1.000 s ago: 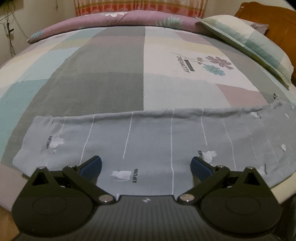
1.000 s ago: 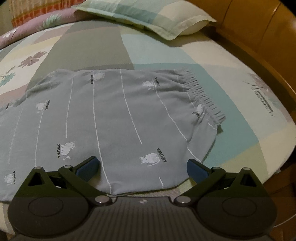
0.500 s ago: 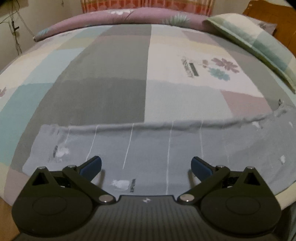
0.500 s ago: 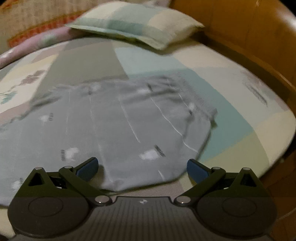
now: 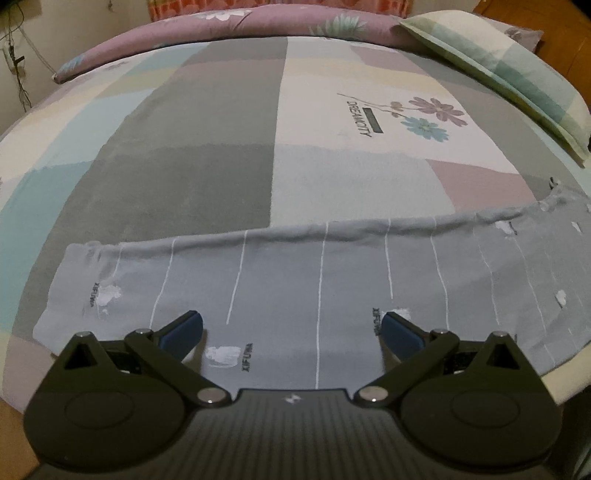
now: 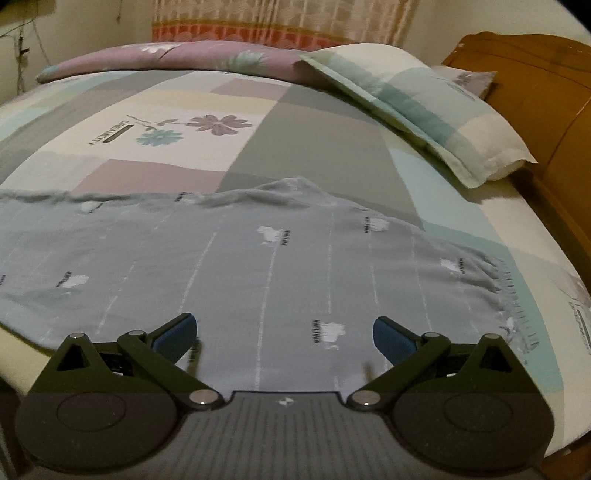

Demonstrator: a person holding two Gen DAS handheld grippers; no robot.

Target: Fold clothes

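A bed [image 5: 207, 177] with a patchwork sheet fills both my views, a purple quilt [image 5: 229, 22] rolled along its far edge. The grey trousers [image 5: 332, 280] lie flat across the near edge, just ahead of and under my fingers. My left gripper [image 5: 291, 328] has its fingers spread wide, holding nothing; my right gripper [image 6: 283, 330] is likewise spread and empty. Only the left view shows the trouser cuff [image 5: 77, 280], off past the left finger. Only the right view shows the gathered waistband [image 6: 506, 295] beyond the right finger, plus the wooden headboard [image 6: 546, 96] behind the pillow [image 6: 424, 110].
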